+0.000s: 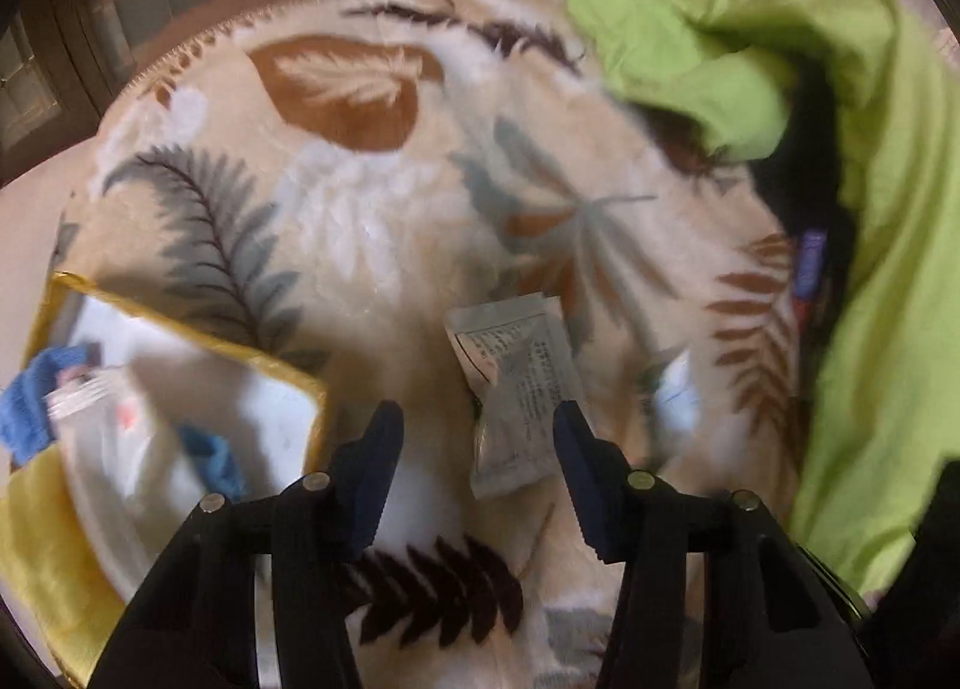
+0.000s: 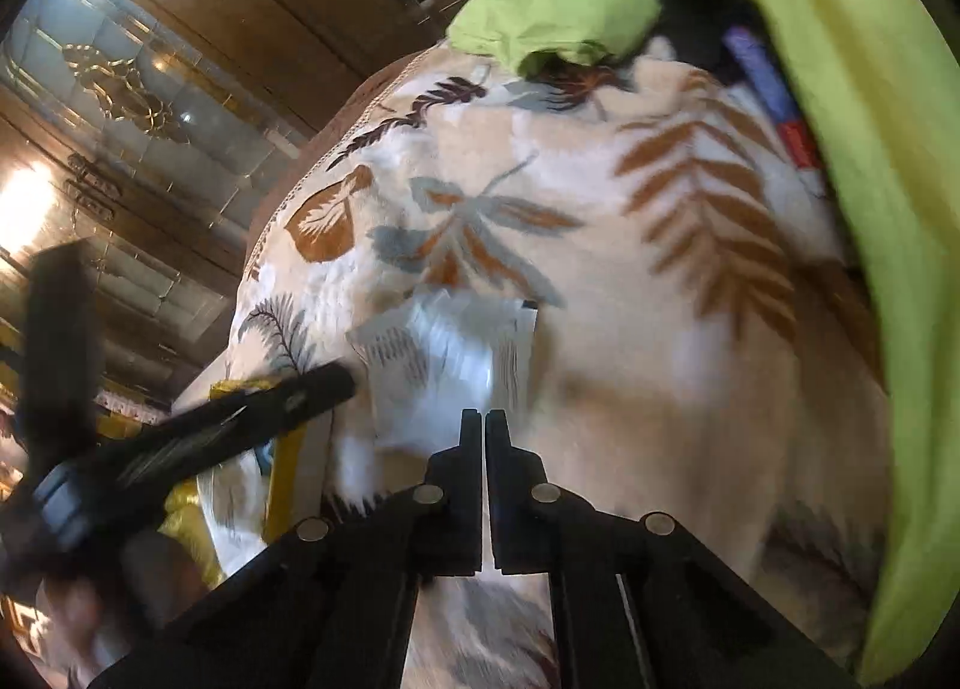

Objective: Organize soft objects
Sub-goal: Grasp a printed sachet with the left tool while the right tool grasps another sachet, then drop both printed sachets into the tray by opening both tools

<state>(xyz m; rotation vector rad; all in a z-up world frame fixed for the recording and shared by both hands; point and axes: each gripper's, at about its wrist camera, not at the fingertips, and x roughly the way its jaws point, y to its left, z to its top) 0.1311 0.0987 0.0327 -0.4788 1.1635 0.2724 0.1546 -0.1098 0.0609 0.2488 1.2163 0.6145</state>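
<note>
A white printed soft packet (image 1: 519, 389) lies on the leaf-patterned blanket (image 1: 360, 209). My left gripper (image 1: 477, 449) is open, its fingers on either side of the packet's near end, not closed on it. In the right wrist view the same packet (image 2: 444, 365) is blurred, just beyond my right gripper (image 2: 483, 419), whose fingers are pressed together with nothing visible between them. The left gripper's black body (image 2: 240, 419) shows at that view's left, its tip next to the packet.
A white tray with a gold rim (image 1: 180, 323) at the left holds blue cloths (image 1: 30, 401) and a white packet (image 1: 108, 413). A lime-green cloth (image 1: 870, 209) is heaped at the right, with small items (image 1: 810, 269) tucked beneath its edge. Wooden cabinets (image 2: 150, 89) stand behind.
</note>
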